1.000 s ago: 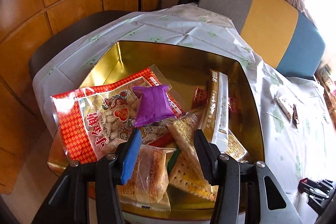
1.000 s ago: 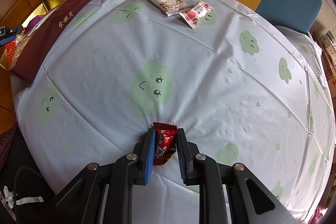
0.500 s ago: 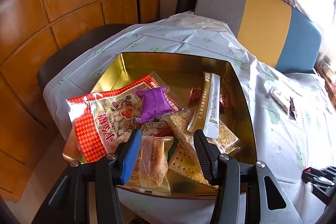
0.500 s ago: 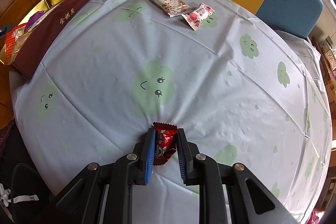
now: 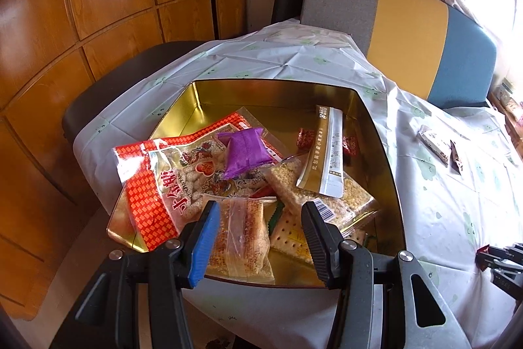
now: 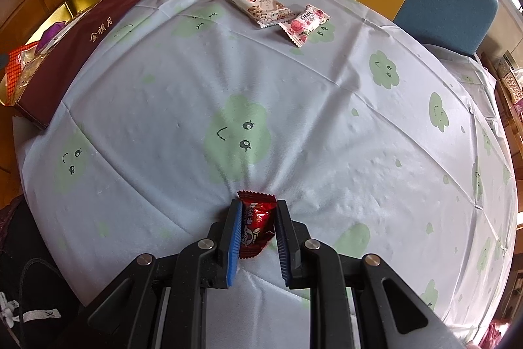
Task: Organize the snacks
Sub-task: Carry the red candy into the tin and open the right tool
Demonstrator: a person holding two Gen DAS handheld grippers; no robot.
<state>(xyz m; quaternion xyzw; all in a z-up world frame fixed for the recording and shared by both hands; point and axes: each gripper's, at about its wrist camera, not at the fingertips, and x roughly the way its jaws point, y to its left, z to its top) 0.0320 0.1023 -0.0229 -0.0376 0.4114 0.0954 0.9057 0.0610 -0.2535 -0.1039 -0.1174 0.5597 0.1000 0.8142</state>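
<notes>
The right tool [image 6: 256, 223] is clamped on a red candy [image 6: 256, 218], light and crinkly, gripped across its middle; the left tool [image 5: 260, 221] gapes empty above the tin [image 5: 385, 159].

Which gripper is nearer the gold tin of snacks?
Left. The left gripper hangs open right above the gold tin; the right gripper clamps a red candy across the tablecloth.
</notes>
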